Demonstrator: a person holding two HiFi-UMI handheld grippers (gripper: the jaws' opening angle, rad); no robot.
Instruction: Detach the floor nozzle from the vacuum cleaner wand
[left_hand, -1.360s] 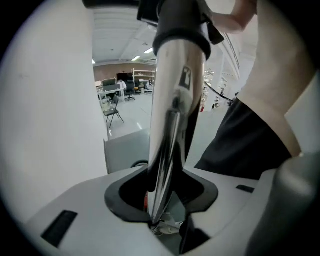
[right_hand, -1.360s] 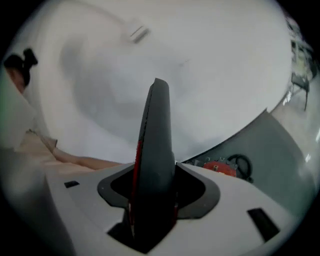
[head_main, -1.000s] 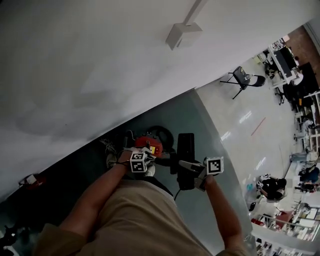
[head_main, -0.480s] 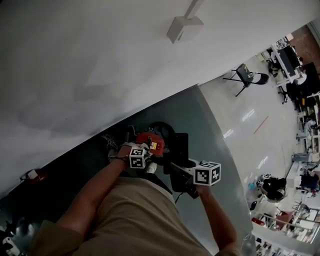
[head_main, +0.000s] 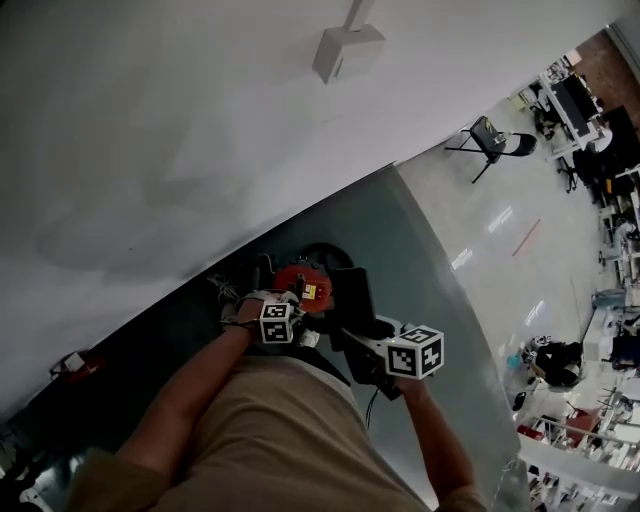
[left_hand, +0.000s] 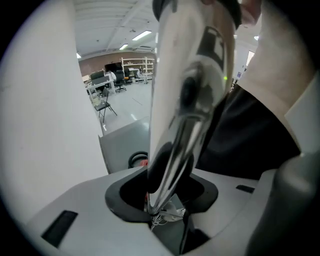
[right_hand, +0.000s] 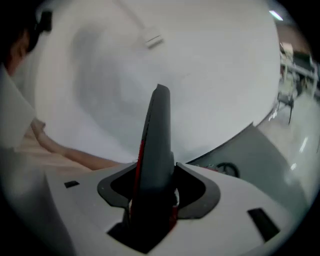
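No lettering, brand name or number can be read anywhere in these views. A small yellow sticker (head_main: 310, 291) on the red vacuum body (head_main: 295, 280) is too small and too dim to make out. The two marker cubes (head_main: 276, 323) carry only black-and-white square patterns, with no letters or digits. Screens and shelves in the far workshop area (head_main: 585, 110) are too distant and too blurred to give any legible sign.

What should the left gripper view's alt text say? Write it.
The left tongs are shut on the shiny metal vacuum wand, which rises up the frame's middle. A white wall fills the left; a chair stands far behind.
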